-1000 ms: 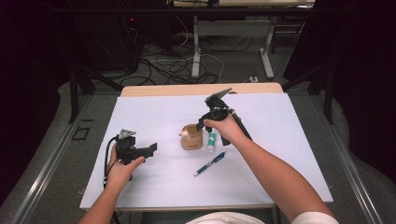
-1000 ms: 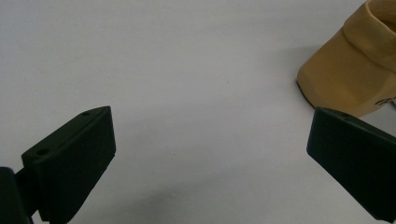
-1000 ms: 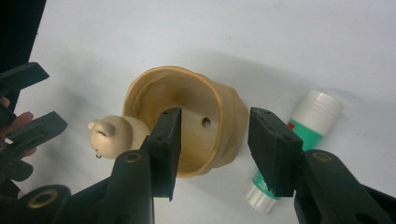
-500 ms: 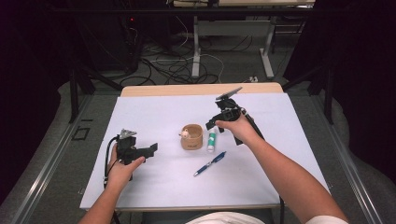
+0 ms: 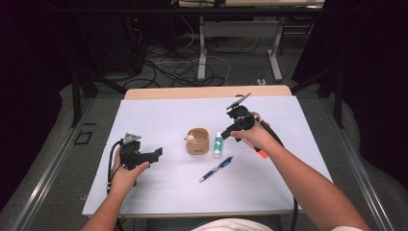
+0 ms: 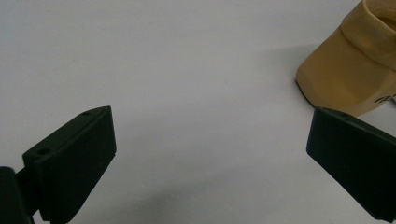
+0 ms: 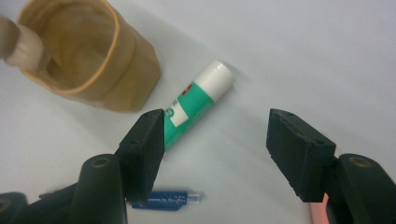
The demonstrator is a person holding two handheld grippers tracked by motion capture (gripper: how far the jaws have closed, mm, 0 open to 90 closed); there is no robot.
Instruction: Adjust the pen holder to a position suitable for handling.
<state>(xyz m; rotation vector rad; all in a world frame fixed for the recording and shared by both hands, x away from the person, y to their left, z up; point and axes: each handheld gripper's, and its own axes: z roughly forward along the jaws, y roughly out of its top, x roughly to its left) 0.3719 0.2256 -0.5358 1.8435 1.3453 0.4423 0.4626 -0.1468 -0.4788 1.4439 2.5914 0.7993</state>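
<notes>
A white table (image 5: 159, 192) carries everything, and the person's forearms come in over its near edge. The left gripper (image 5: 156, 153) is held low over the sheet in the left hand (image 5: 126, 174); in the left gripper view its jaws stand far apart with only bare white surface between them, released and gripping nothing. Just past its right-hand fingertip in that view sits the tan leather cup (image 6: 355, 65), apart from the pad and upright on the table. The right gripper (image 5: 230, 131) is held by the right hand (image 5: 255, 137) above the table; its jaws have just been opening and now stand spread with nothing between them, the pads pressing on no object. In the right gripper view the cup (image 7: 88, 56) lies beyond and to the left of the left fingertip, with a pale rounded stick end resting against its rim at the far left. The green-and-white glue stick (image 7: 198, 100) lies flat on the sheet just beside the cup, its lower end passing behind the left finger (image 7: 144, 149) and its white cap pointing away from the jaws, outside the gap. Below that same finger, nearer the gripper body, lies the blue pen (image 7: 163, 199).
</notes>
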